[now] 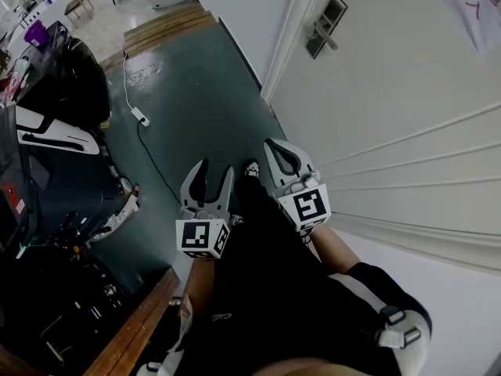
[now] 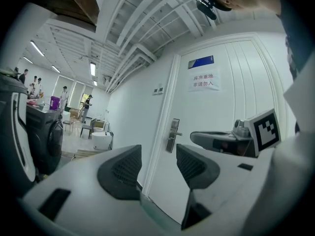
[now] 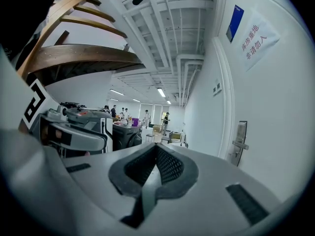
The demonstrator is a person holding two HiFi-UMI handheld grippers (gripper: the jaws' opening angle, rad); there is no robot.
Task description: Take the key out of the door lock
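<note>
White door, head view: you stand beside the door [image 1: 407, 92], with the lock [image 1: 325, 26] up ahead and well apart from both claws.
Key, head view: too small to make out; by the task it sits in that lock.
Claws, head view: the left claw [image 1: 217, 167] and right claw [image 1: 274, 146] are held low, side by side, touching nothing.
Left gripper view: the jaws are spread with only air between them; the lock and its handle [image 2: 178, 133] show beyond the gap.
Right gripper view: the jaws are pressed together on nothing, and the lock stands off to the right.
Handling: expect a small, light, stiff piece of smooth metal that slips easily.
Hold: pinch its flat head square between the pads, close to the lock face.
Pull: draw straight out along the shaft; if it binds, it likely needs turning back first.
</note>
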